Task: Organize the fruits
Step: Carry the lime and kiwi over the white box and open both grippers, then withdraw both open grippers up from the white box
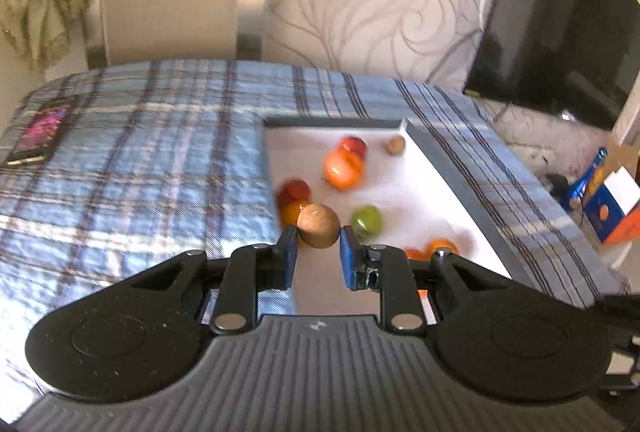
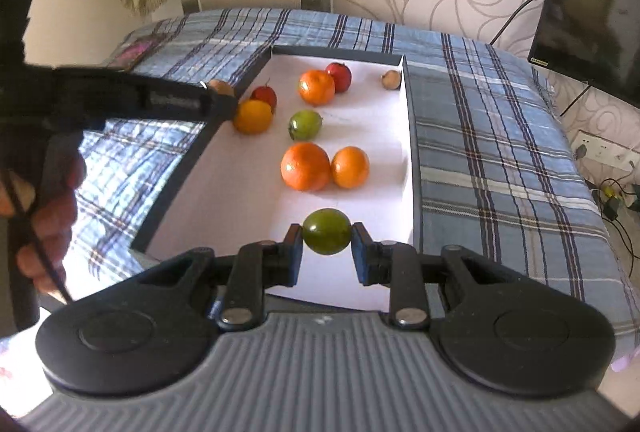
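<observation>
Over white tray (image 2: 404,136), left hand-held gripper (image 1: 319,232) pinched brown fruit (image 1: 319,226); right hand-held gripper (image 2: 327,234) clamped green fruit (image 2: 327,231). Gripper lettering blurred, unreadable. Only left view showed orange-blue box (image 1: 616,200).

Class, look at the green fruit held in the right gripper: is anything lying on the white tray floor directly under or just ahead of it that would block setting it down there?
Nothing visible does. The right gripper holds the green fruit over bare tray floor; the nearest fruits, two oranges, lie farther ahead.

Bright daylight, fisheye-bent edges, left wrist view smeared by motion blur
</observation>
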`<state>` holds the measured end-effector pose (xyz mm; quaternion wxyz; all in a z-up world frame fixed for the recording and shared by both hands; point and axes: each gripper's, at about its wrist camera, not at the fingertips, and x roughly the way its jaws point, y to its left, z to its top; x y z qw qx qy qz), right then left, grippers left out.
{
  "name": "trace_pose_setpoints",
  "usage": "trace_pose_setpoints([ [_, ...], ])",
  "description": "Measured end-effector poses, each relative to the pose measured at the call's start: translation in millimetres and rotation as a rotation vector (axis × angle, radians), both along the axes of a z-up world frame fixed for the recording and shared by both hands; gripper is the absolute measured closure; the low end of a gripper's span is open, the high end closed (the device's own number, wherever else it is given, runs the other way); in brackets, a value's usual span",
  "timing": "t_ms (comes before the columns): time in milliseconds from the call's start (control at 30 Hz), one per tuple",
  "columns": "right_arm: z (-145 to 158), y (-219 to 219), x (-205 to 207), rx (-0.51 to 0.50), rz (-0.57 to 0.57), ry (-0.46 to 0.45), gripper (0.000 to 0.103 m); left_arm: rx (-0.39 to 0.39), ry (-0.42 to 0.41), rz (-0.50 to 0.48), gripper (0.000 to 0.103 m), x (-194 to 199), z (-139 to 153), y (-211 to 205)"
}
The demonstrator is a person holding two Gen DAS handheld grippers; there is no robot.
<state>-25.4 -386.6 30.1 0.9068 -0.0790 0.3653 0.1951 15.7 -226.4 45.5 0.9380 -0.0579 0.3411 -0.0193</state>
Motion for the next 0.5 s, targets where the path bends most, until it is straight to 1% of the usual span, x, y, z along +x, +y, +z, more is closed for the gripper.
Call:
trace_pose_setpoints([
  [167, -2.8, -5.6, 5.1, -0.001, 0.013, -0.009, 0.071, 0.027, 0.028, 0.007, 0.076, -12.9, -12.7, -10.4],
  [200, -2.7, -7.2, 5.8, 0.001, 0.007, -0.011, 0.068, 0.035, 0.029, 0.006, 0.075, -15.9, -13.5, -12.6],
  [267, -1.3, -10.6, 5.2, 0.020, 0.009, -0.017, 0.051, 0.048, 0.022, 0.010, 0.075, -21.7, -12.7, -16.4],
  [333, 1.8, -14.3, 1.8, 0.038, 0.011, -0.047, 0.043, 0.050, 0.024, 0.009, 0.074, -25.1, -12.6, -16.0],
  [367, 3.5, -15.5, 1.4, 0.039, 0.012, -0.055, 0.042, 0.056, 0.025, 0.014, 0.065, -27.7, -12.2, -17.1],
  [400, 5.4, -17.0, 0.3, 0.038, 0.013, -0.058, 0.042, 0.056, 0.024, 0.017, 0.062, -31.1, -11.0, -18.2],
  [433, 8.5, -19.7, -1.5, 0.039, 0.010, -0.061, 0.042, 0.046, 0.024, 0.010, 0.054, -33.4, -8.6, -18.1],
  [467, 11.7, -22.6, -3.0, 0.041, 0.000, -0.064, 0.042, 0.040, 0.023, 0.007, 0.046, -37.6, -5.0, -19.4],
  [500, 15.7, -27.1, -5.0, 0.043, -0.020, -0.065, 0.042, 0.055, 0.020, 0.014, 0.035, -42.9, -0.2, -23.2],
])
